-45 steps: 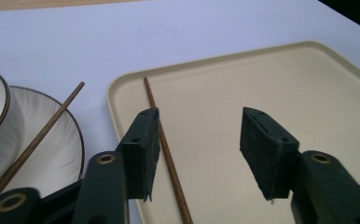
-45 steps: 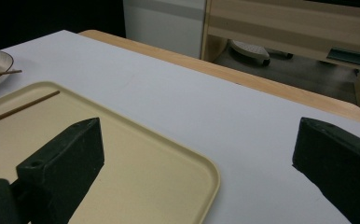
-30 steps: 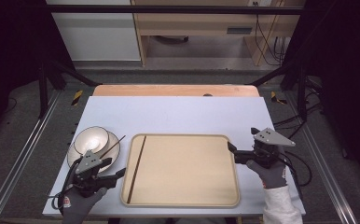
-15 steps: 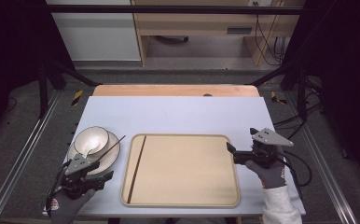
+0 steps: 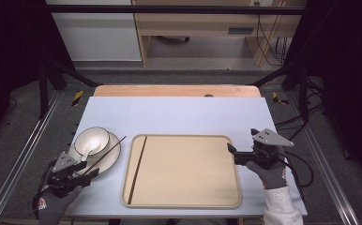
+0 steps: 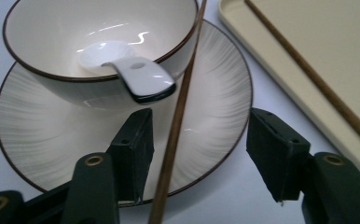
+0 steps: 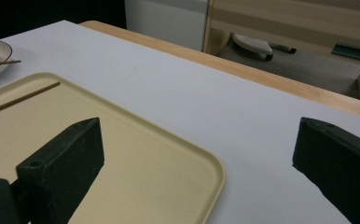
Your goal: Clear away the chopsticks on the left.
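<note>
A beige tray (image 5: 188,173) lies on the near middle of the table, and everything else is placed from it. One brown chopstick (image 5: 137,169) lies inside the tray along its left wall. Just left of the tray sits a white plate (image 5: 108,161) with a dark rim, carrying a white bowl (image 5: 91,140) with a white spoon (image 5: 88,151) resting in it. A second chopstick (image 5: 103,155) leans across the bowl's rim and slants down over the plate toward the tray's near-left corner.

The left gripper (image 6: 199,154) is just off the plate's near edge, its jaws spread apart on either side of that slanted chopstick (image 6: 178,116), touching nothing. The spoon's handle (image 6: 143,81) pokes over the bowl's rim right ahead of it. The right gripper (image 7: 194,168) sits at the tray's right edge, jaws wide and empty, one above the tray's corner (image 7: 206,163) and the other over bare table.

No readable writing shows on any of these things.

The tabletop (image 5: 179,115) is pale blue-grey with a wooden strip (image 5: 174,90) along its far edge. Beyond it stand a white cabinet (image 5: 94,30), a wooden desk (image 5: 207,21) with hanging cables, and dark curtains at both sides.
</note>
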Action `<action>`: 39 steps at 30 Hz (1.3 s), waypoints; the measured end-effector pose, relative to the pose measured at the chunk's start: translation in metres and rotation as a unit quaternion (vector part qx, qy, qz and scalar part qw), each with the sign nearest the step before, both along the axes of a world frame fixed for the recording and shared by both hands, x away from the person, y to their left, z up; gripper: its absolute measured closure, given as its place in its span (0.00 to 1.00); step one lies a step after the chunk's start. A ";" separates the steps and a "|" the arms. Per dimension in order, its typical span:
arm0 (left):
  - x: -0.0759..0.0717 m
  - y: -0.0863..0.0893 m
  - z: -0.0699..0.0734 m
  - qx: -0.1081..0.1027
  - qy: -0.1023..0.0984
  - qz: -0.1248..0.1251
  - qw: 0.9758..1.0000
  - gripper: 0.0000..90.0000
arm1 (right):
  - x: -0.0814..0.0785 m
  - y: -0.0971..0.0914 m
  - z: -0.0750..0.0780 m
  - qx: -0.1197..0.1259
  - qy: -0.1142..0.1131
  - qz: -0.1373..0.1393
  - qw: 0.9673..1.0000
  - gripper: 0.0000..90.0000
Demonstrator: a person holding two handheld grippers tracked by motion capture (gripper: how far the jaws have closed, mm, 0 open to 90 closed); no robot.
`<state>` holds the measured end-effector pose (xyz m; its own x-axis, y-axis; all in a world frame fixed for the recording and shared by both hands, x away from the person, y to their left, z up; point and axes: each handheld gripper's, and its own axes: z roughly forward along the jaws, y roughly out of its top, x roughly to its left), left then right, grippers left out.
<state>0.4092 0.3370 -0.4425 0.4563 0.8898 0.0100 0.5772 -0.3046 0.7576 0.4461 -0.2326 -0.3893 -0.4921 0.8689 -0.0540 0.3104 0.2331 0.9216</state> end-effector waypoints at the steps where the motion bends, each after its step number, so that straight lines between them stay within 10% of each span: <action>1: 0.000 0.000 0.000 0.000 0.000 0.000 1.000 0.49 | 0.000 0.000 0.000 0.000 0.000 0.000 1.000 0.02; 14: 0.015 -0.001 -0.008 0.039 0.026 -0.010 0.999 0.76 | 0.001 0.001 -0.001 -0.001 0.002 0.000 1.000 0.02; 39: 0.009 -0.013 0.001 0.023 0.026 -0.029 0.999 0.93 | 0.001 0.001 -0.001 -0.003 0.001 0.000 1.000 0.02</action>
